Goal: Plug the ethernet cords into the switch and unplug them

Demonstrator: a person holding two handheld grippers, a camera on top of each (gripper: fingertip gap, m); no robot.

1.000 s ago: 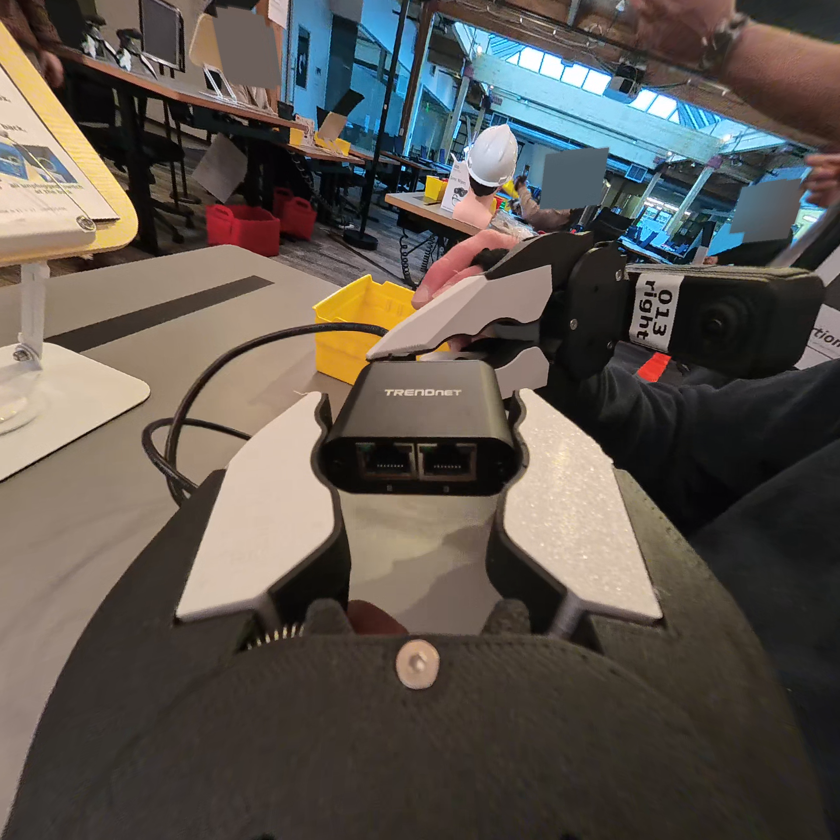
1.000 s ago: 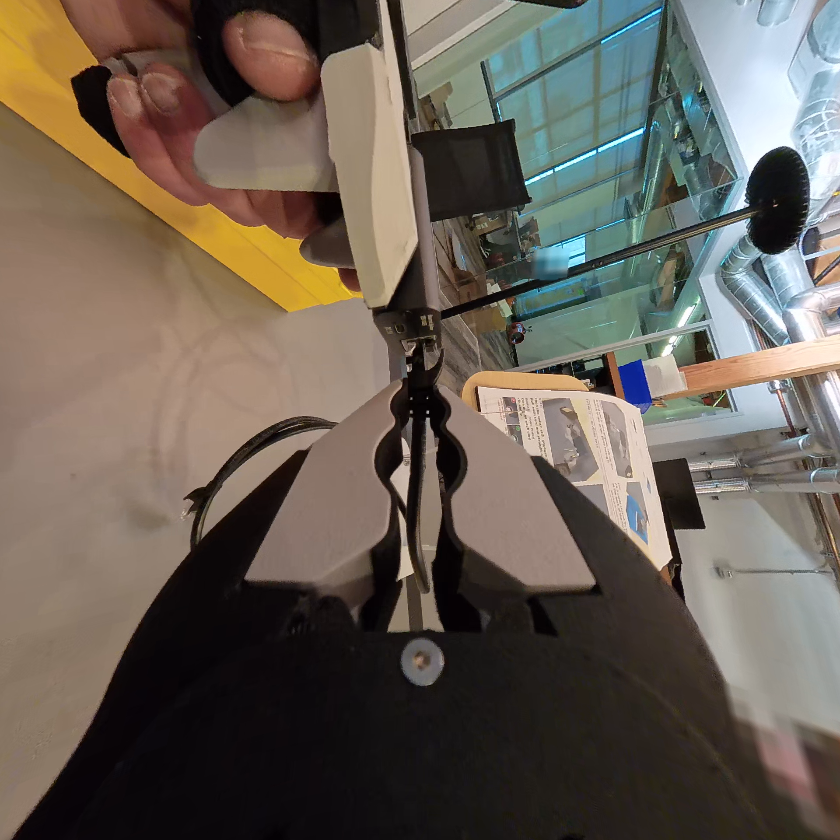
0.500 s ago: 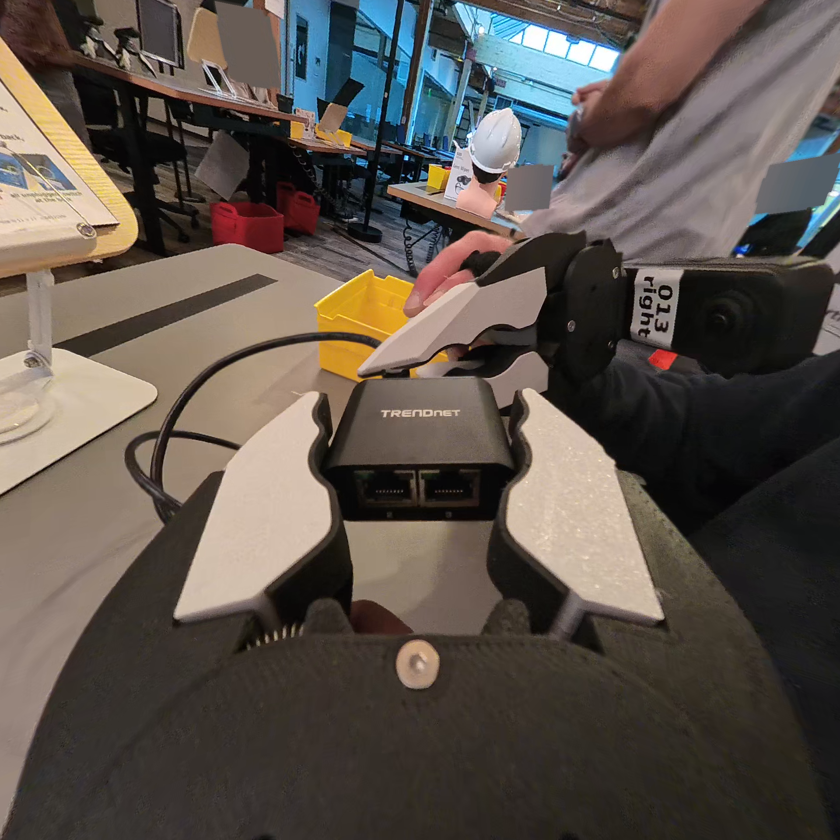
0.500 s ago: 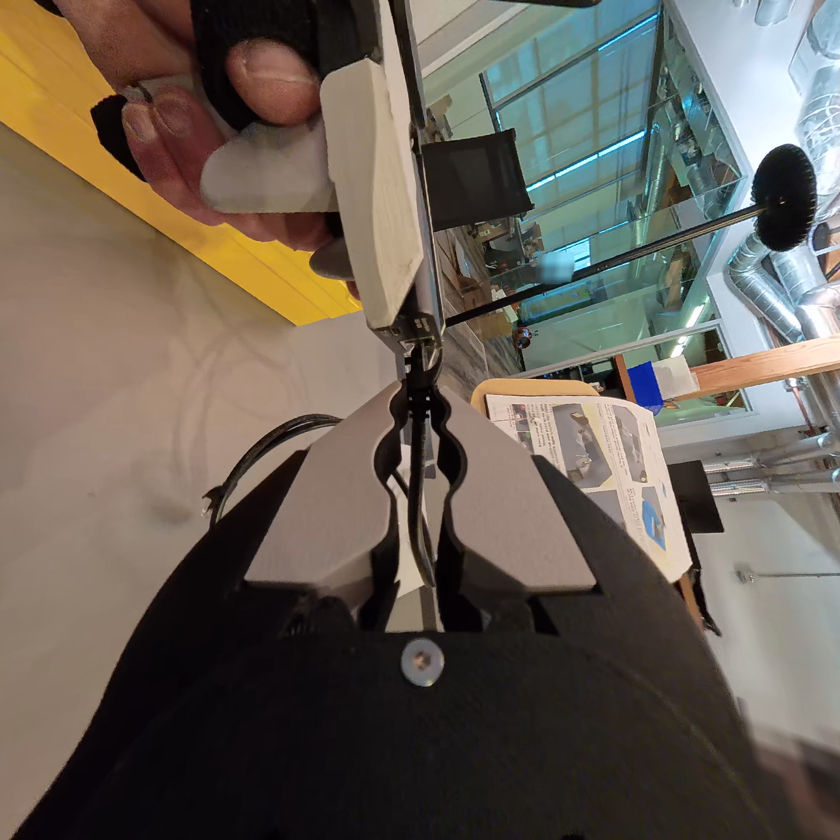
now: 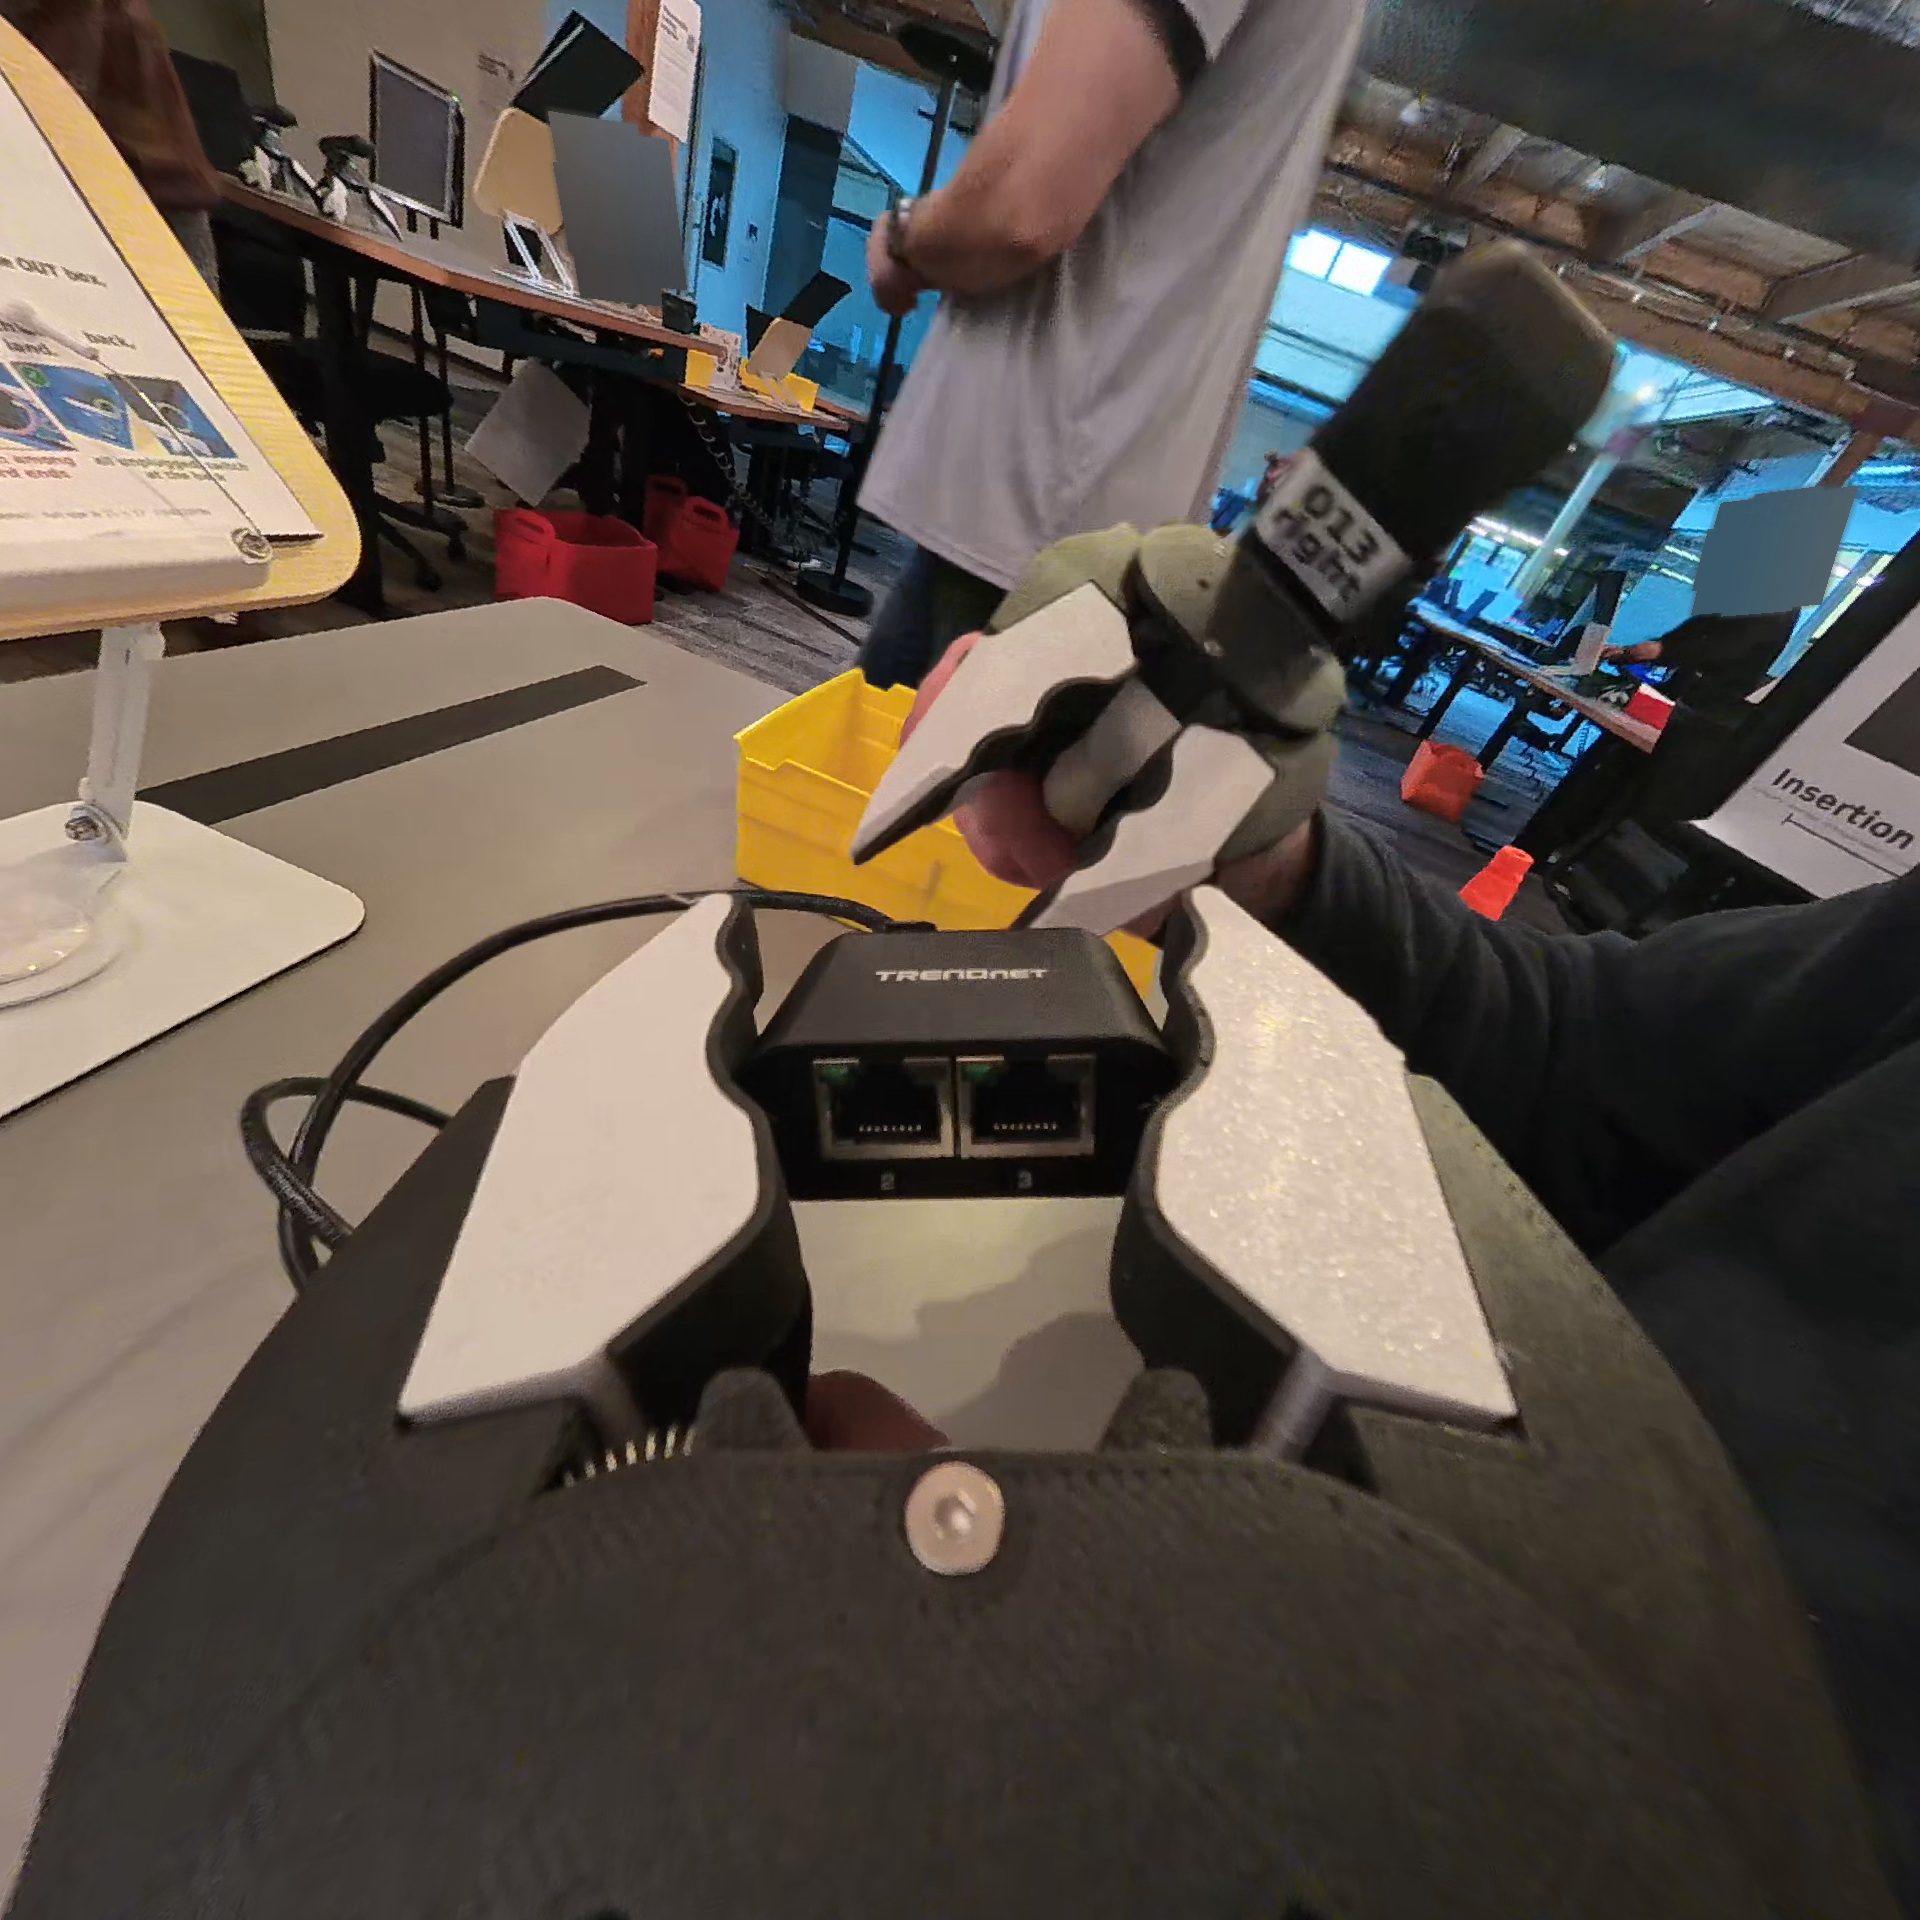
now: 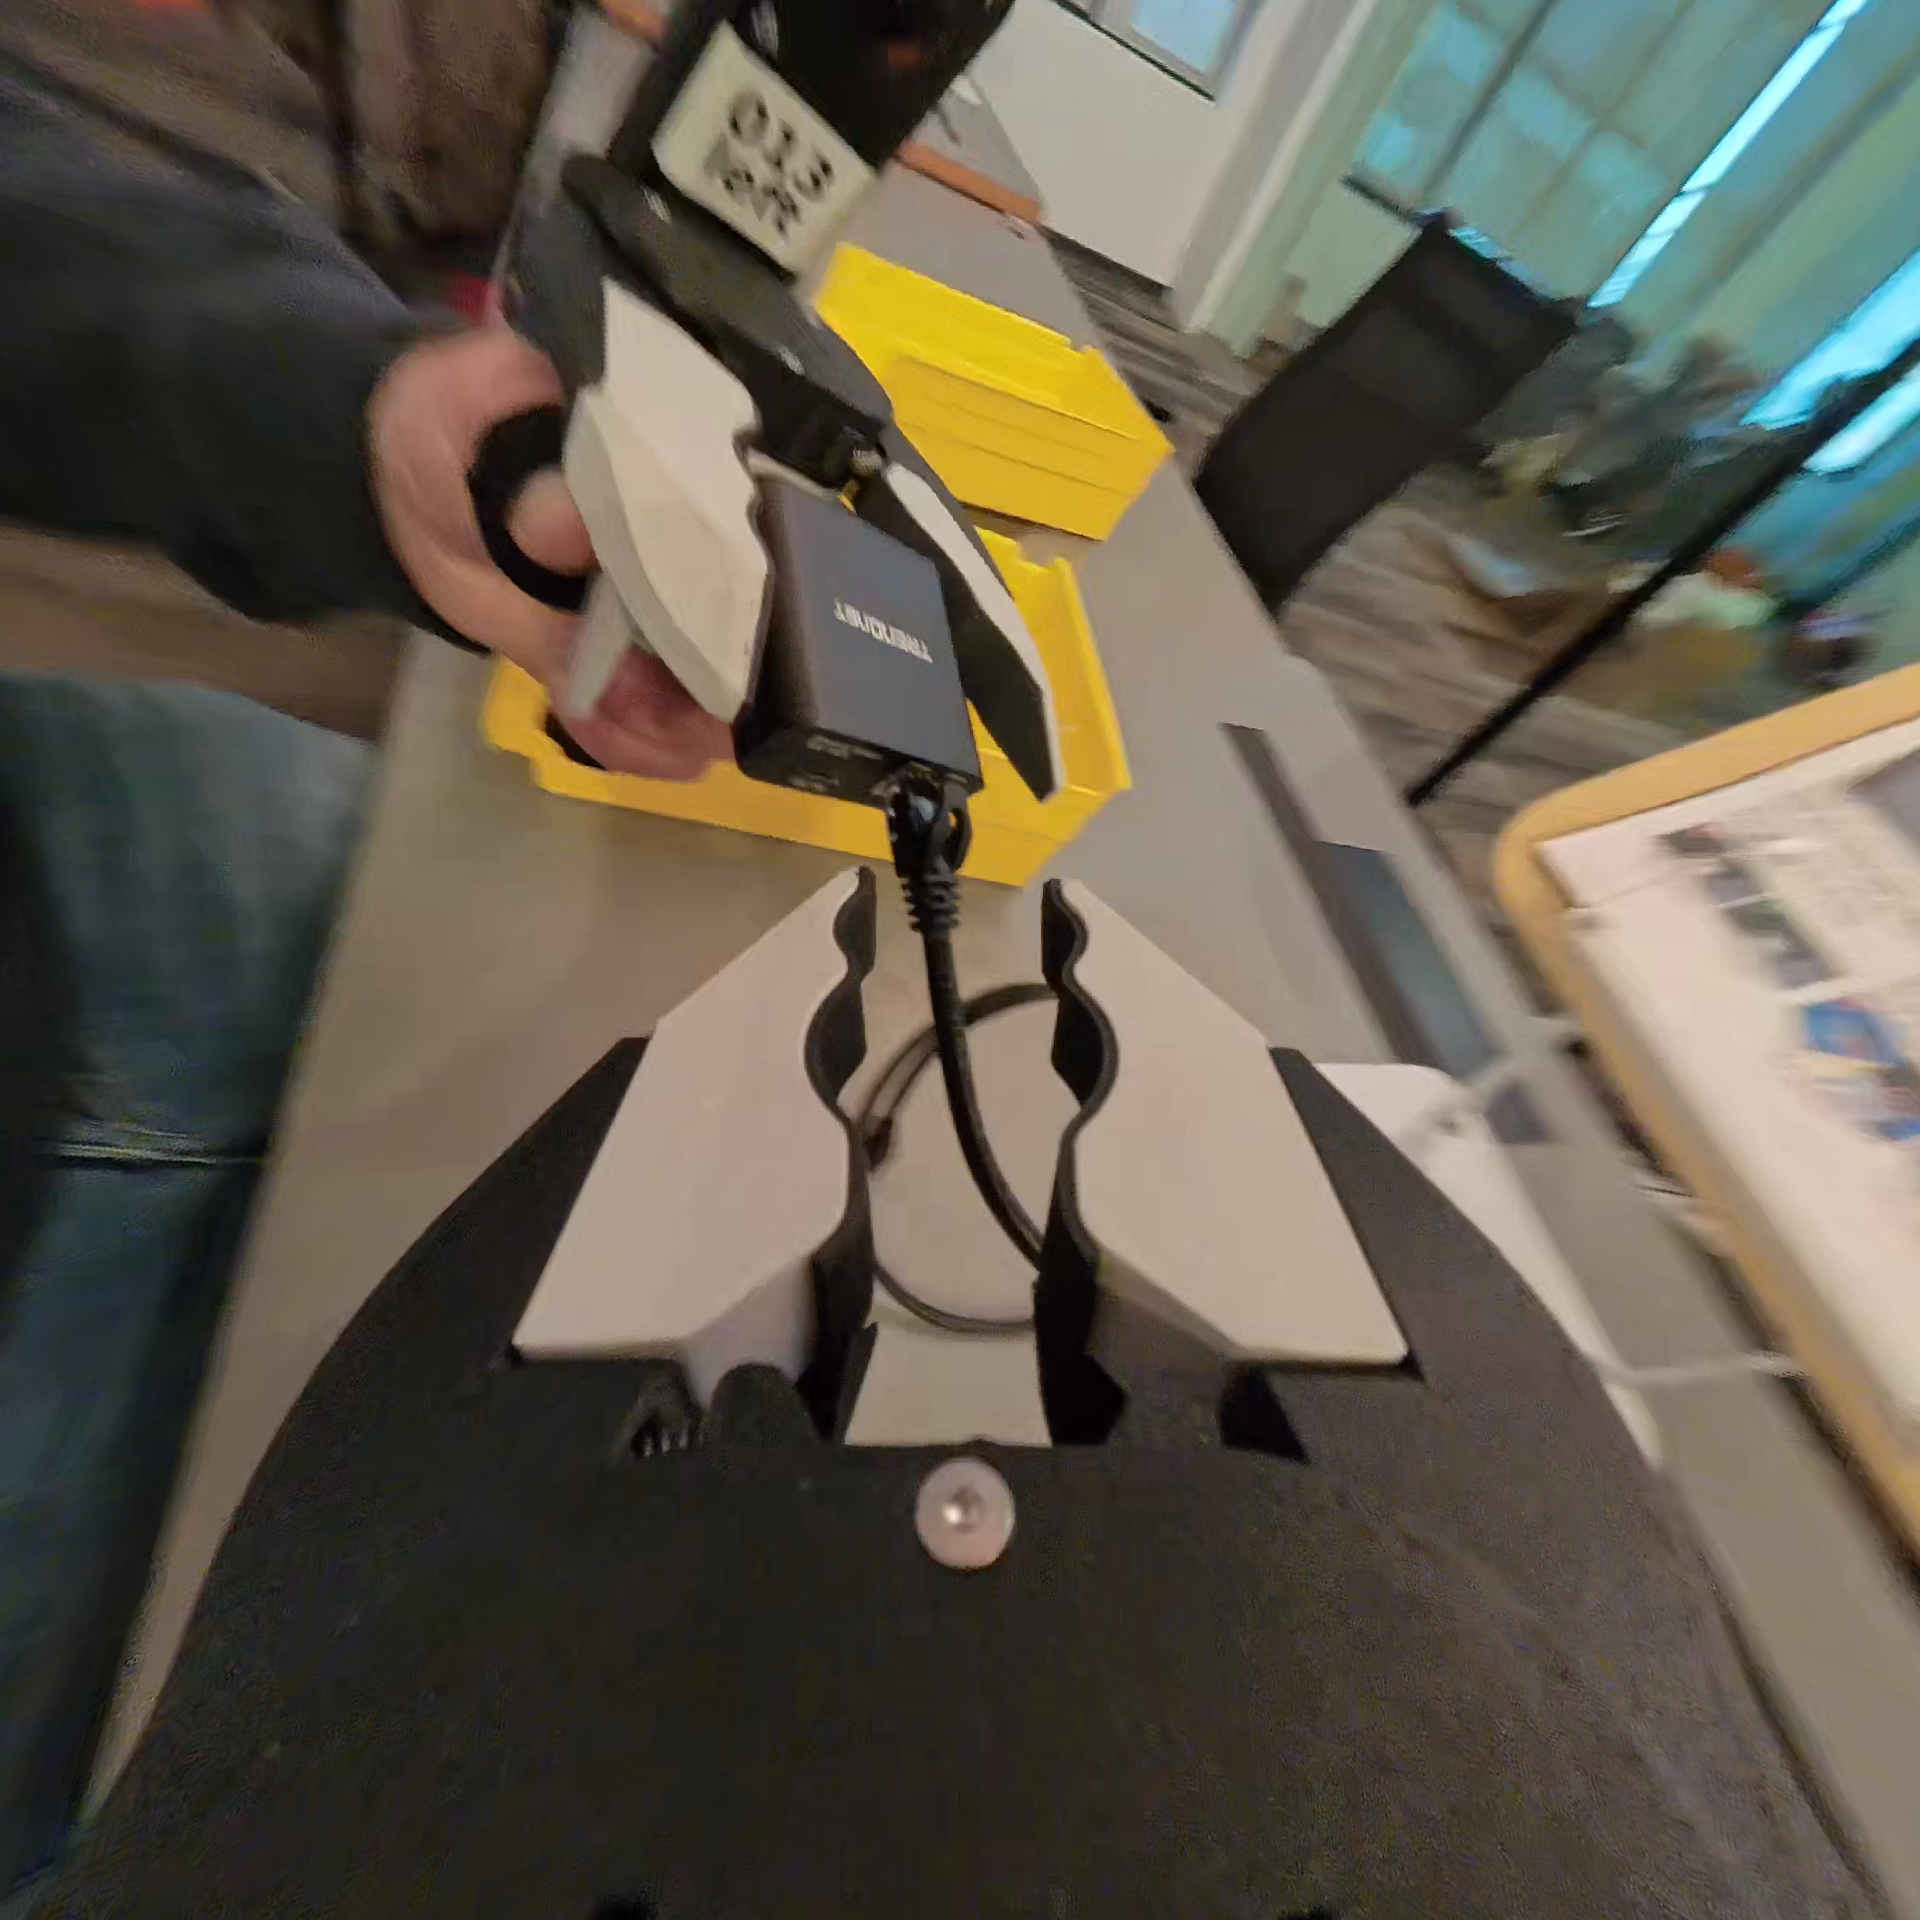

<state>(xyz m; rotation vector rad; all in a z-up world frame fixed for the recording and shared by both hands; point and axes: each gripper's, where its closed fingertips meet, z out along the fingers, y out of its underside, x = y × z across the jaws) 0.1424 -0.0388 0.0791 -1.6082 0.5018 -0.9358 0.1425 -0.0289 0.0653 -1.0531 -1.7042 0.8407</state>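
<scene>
Left gripper (image 5: 961, 1081): clamping the switch (image 5: 956, 997).
Right gripper (image 6: 951, 925): fingers now apart, releasing the cord (image 6: 961, 1049) at 12 o'clock.
Meaning: cord seemingly plugged in.

Grey counter (image 5: 436, 821), smooth matte top, dark strip (image 5: 395, 732) running across far part. Yellow bin (image 5: 821, 790) at far edge; in right wrist view two yellow bins (image 6: 997, 384) show, one beyond other. White flat base (image 5: 177, 935) of sign stand at left, slim post rising from it, tilted board above. Black cable (image 5: 312, 1132) looped on counter near base, slack coil resting on surface, one run rising off it.
</scene>
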